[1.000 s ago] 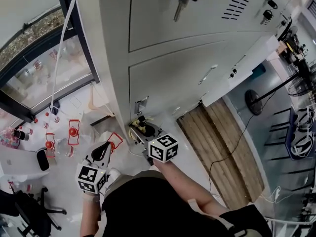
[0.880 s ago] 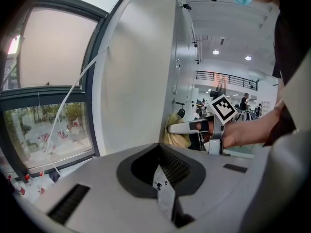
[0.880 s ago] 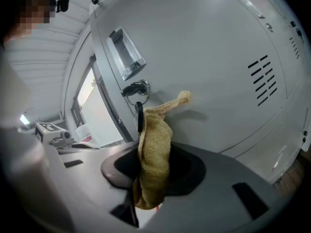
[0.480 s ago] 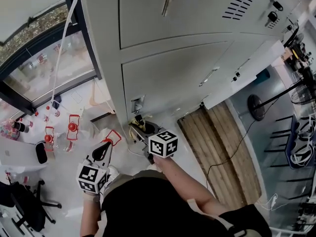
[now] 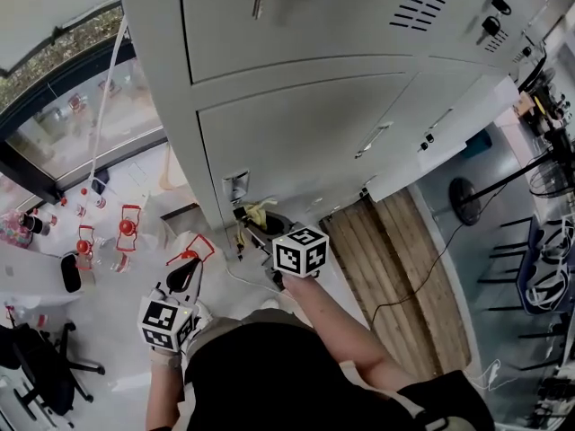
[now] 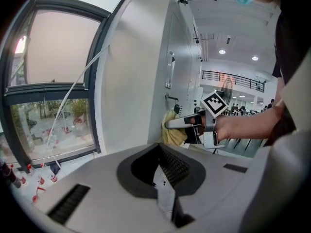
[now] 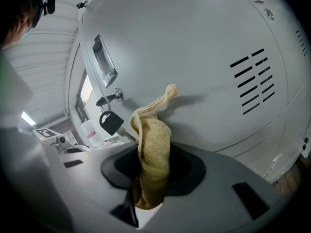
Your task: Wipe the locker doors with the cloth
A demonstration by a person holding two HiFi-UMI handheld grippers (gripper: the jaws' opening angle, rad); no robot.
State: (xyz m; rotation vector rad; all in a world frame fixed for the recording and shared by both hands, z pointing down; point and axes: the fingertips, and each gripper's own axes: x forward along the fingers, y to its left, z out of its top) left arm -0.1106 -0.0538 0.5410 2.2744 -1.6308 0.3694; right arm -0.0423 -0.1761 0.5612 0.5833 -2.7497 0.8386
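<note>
Right gripper (image 7: 146,198) is pinching the yellow cloth (image 7: 153,149), with the wad standing up out of the jaws. Its tip is at the grey locker door (image 7: 194,47), just right of the black key tag (image 7: 111,122). I can't confirm actual contact. Left gripper (image 6: 165,198) has its jaws pressed together on nothing and is parked low, off the lockers. In the head view the cloth sits by the bottom left corner of the lower door (image 5: 296,133), right under the label holder (image 5: 235,187). Progress: cloth is in hand and at the panel, but the metal shows no streaks or wet patches, so I can't tell what's been wiped. My read is that most of this door, the upper door (image 5: 305,16) and the next column are left. Compared with a second ago, the right gripper has closed in on the door, with the cloth nearer the label holder. Left gripper is basically where it was.
</note>
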